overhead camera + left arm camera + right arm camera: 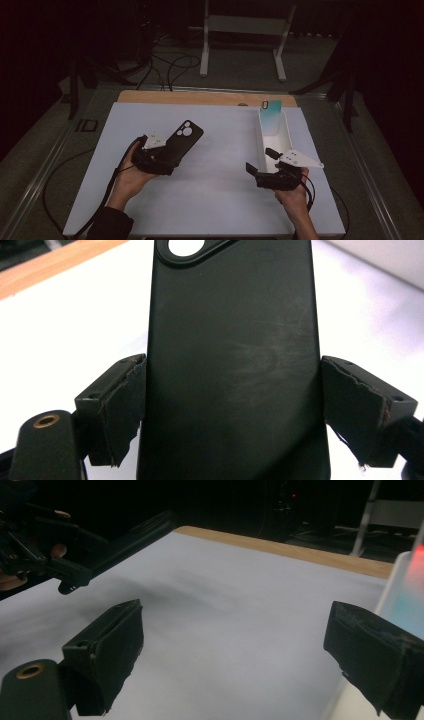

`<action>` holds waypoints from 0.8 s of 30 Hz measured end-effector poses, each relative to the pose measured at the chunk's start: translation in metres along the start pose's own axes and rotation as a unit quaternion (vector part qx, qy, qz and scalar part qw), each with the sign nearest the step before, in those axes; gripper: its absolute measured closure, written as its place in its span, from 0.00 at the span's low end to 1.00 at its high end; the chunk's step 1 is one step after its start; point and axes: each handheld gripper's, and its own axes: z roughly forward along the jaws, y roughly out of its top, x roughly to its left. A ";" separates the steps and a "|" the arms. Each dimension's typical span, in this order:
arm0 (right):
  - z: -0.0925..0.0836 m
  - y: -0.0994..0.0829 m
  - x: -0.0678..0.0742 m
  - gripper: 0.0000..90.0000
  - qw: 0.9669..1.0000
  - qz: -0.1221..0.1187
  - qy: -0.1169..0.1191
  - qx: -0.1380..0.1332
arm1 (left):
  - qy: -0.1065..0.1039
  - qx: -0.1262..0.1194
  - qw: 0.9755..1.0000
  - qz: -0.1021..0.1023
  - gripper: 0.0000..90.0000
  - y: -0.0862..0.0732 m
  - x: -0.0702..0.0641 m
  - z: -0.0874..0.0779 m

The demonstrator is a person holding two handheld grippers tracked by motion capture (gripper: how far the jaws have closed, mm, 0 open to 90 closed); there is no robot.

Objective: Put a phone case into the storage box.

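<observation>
A black phone case (184,136) with a round camera cut-out is held up over the white table mat (215,200), left of centre. My left gripper (167,154) is shut on its lower end. In the left gripper view both pads press on the long sides of the case (232,340), which stands between the jaws of the left gripper (232,410). My right gripper (260,161) hovers at the right, just beside the near end of a white tray (287,137). Its jaws stand wide apart with nothing between them (235,650). A teal phone case (271,117) leans in the tray's far end.
The mat lies on a wooden table whose bare edge (200,97) runs along the back. Cables trail from both grippers off the near edge. Behind the table stand a white metal frame (245,35) and floor cables. The tray wall (395,580) rises close to my right jaw.
</observation>
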 end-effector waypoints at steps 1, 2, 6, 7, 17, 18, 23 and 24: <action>0.001 0.000 0.000 0.10 1.000 0.000 0.000 0.000 | 0.000 0.000 1.000 0.000 0.17 0.000 0.000 0.000; 0.003 0.002 0.001 0.10 1.000 -0.002 0.003 0.002 | -0.004 -0.005 1.000 0.008 0.17 0.003 -0.006 0.000; 0.008 0.006 0.005 0.10 1.000 0.001 0.013 0.007 | -0.013 -0.014 0.999 0.027 0.17 0.012 -0.020 0.000; 0.009 0.007 0.005 0.10 1.000 0.003 0.016 0.007 | -0.016 -0.018 0.999 0.033 0.17 0.014 -0.024 0.000; 0.018 0.019 0.015 0.10 0.999 0.019 0.047 0.003 | -0.044 -0.031 0.996 0.069 0.17 0.030 -0.056 0.010; 0.023 0.023 0.022 0.12 0.998 0.016 0.057 0.008 | -0.056 -0.039 0.995 0.077 0.17 0.033 -0.066 0.014; 0.030 0.027 0.028 0.16 0.997 0.027 0.069 0.015 | -0.067 -0.048 0.993 0.089 0.17 0.034 -0.076 0.016; 0.032 0.027 0.028 0.19 0.997 0.032 0.073 0.017 | -0.069 -0.050 0.992 0.090 0.17 0.034 -0.078 0.016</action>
